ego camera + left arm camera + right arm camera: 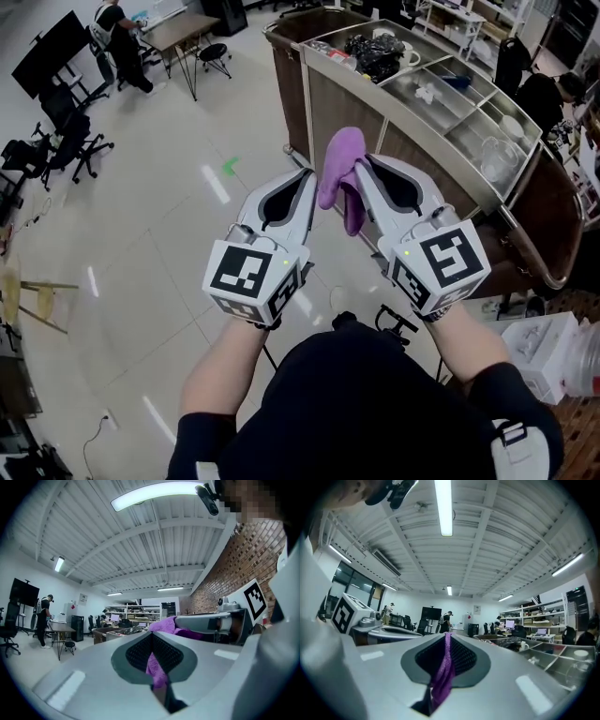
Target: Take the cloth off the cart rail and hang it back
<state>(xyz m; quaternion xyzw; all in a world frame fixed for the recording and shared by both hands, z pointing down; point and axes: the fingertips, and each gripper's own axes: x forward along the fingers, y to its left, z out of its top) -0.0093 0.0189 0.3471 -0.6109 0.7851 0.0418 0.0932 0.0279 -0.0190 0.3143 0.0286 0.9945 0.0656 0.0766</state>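
Cloth (336, 155) clamped, left gripper (305, 183), right gripper (366, 173) converging

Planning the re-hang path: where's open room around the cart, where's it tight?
Open: bare floor left of the cart. Tight: black clutter in its far tray bin; white boxes beside the rail end.

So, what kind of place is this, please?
Probably a workshop-like office or lab: rolling office chairs, a big black screen on a stand, and storage shelves against the far wall.
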